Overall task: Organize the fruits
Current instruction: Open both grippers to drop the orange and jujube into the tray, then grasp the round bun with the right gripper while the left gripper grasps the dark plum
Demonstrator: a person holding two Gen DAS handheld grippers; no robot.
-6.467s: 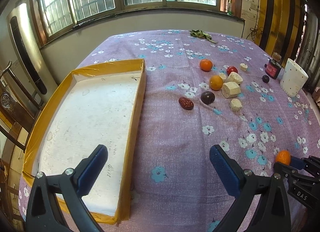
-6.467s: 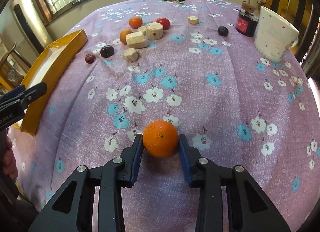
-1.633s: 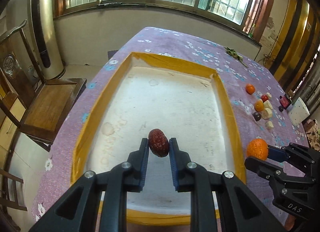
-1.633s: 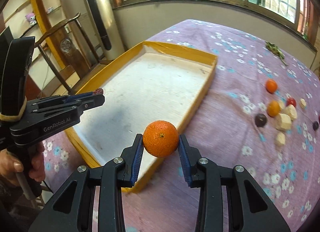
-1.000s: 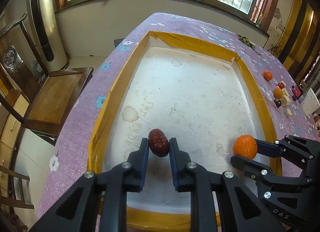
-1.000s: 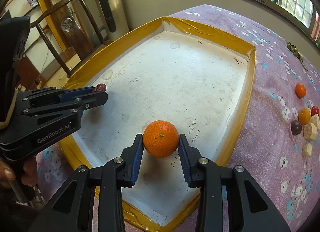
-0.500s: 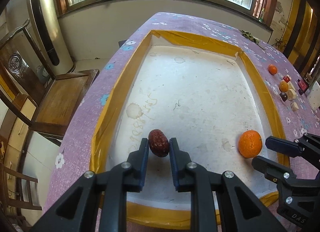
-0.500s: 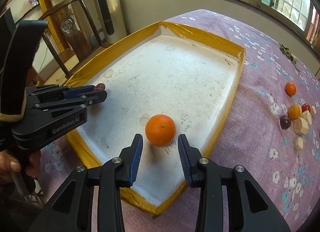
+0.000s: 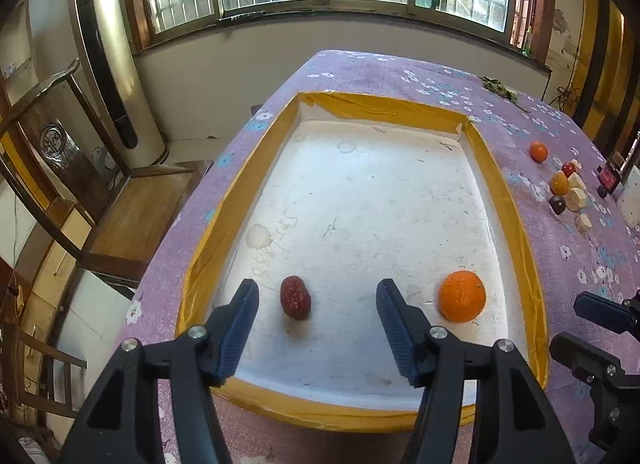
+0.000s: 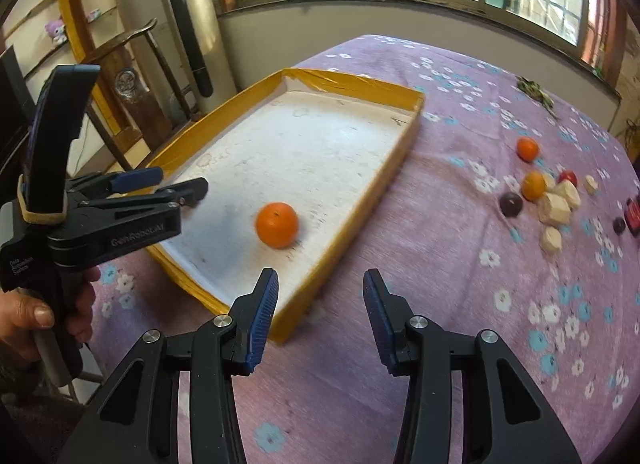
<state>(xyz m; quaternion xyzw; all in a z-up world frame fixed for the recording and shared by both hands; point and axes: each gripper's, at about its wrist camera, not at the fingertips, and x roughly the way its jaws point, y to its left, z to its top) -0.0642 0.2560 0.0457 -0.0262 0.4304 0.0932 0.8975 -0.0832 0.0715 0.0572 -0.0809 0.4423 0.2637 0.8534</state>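
The left gripper [image 9: 316, 312] stood with its jaws wide apart and nothing between the pads; the wrinkled dark-red date [image 9: 295, 303] lay on the floor of the white foam tray with the yellow taped rim [image 9: 524, 248], near the tray's near-left corner and just ahead of the left pad. The right gripper [image 10: 320, 304] likewise had its jaws spread and empty, positioned over the purple flowered tablecloth [image 10: 440, 344] just outside the tray's near-right edge. The round orange mandarin [image 10: 277, 225] rested on the tray floor near that edge, well apart from the date. In my judgement the step in hand was withdrawal after release. To do it well, each gripper should lift clear of the rim before travelling, keeping the pads off both fruits, since the mandarin could roll if nudged. The remaining fruits [image 10: 528, 184], mixed with pale chunky pieces [image 10: 558, 204], sat toward the table's far-right edge. The next pick there would call for approaching the outermost fruit first, as the cluster was tightly packed.
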